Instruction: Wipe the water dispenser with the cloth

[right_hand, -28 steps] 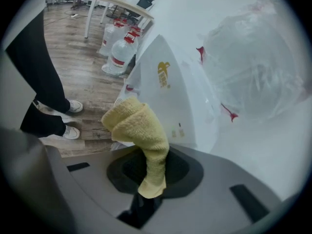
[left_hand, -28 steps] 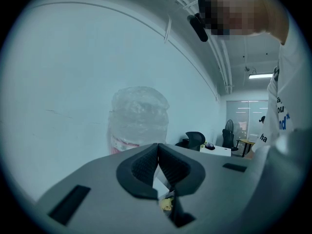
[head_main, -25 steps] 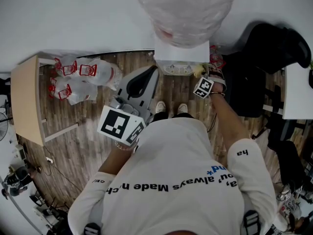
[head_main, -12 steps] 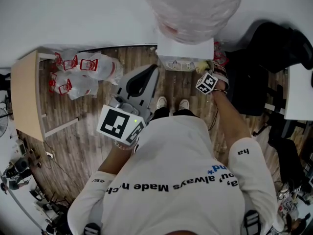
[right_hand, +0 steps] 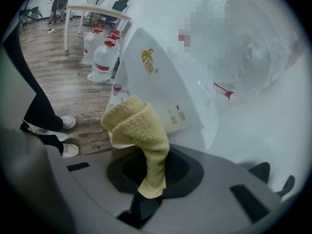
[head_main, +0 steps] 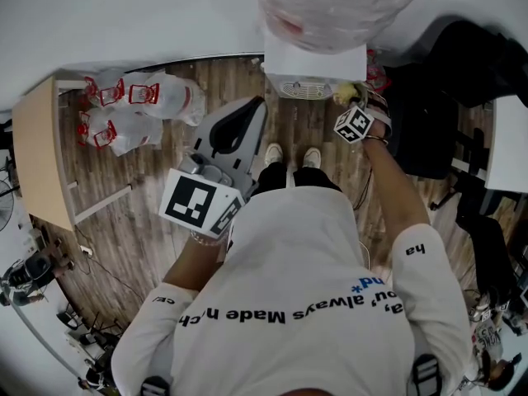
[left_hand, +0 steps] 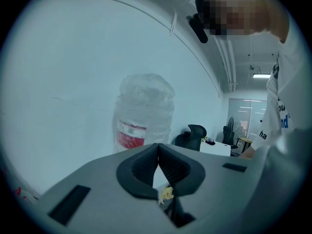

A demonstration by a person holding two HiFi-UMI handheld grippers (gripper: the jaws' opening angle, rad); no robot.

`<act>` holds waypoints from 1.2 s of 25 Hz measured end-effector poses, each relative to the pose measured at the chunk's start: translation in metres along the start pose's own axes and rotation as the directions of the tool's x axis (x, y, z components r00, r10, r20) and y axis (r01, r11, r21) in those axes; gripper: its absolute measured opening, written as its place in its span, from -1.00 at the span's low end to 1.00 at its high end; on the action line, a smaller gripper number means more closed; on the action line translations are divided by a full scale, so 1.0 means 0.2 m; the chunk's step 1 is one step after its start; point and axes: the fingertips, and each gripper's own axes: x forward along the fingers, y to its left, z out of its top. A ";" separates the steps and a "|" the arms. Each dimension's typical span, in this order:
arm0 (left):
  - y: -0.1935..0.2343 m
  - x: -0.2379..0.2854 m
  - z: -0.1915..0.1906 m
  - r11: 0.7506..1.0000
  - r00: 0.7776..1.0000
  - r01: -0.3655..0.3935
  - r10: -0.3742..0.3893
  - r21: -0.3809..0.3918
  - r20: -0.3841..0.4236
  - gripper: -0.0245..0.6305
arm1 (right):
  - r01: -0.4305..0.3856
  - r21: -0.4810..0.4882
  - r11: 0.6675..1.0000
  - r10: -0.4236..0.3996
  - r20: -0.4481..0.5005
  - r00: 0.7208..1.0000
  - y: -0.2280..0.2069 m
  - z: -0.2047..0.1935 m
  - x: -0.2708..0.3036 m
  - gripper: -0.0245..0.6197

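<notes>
— Scarcely anything has moved. Our head has tipped, so the floor slides toward the far edge of the head view, but our right gripper (right_hand: 153, 172) stays at the right front corner of the water dispenser (right_hand: 161, 82).
— And its tongs?
— Clamped on the yellow cloth (right_hand: 139, 123). We pinch it low so the bunched upper part stands out ahead of the tongs; that wad, not the plastic, should meet the dispenser's white front. It sits just beside the indicator lights (right_hand: 175, 115); we cannot tell whether it touches.
— Why is our left gripper (left_hand: 157, 152) hanging back?
— Its tongs are pressed together with nothing between them. We hold it on the left, near our body and well apart from the dispenser, out of the wiping path, we judge.
— The bottle (head_main: 330, 7) on top?
— Wrapped in plastic; we work below it. Spare bottles (head_main: 140, 110) stand by the far wall, to the left.
</notes>
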 end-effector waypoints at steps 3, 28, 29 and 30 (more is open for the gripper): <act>0.01 0.02 -0.04 1.000 1.000 0.005 -0.005 -0.003 -0.008 -0.86 | 0.002 0.008 1.000 -0.002 0.001 1.000 0.01 -0.01 0.02 -0.74; 0.19 0.20 -0.31 1.000 0.999 0.014 -0.014 0.009 0.035 -0.86 | 0.006 0.022 1.000 -0.006 0.010 1.000 0.21 -0.09 0.25 -0.74; 0.20 0.21 -0.33 1.000 0.999 0.019 -0.019 0.012 0.036 -0.86 | 0.004 0.022 1.000 -0.005 0.009 1.000 0.22 -0.09 0.27 -0.74; 0.20 0.22 -0.34 1.000 0.999 0.022 -0.023 0.013 0.036 -0.86 | 0.003 0.023 1.000 -0.003 0.007 1.000 0.23 -0.09 0.28 -0.74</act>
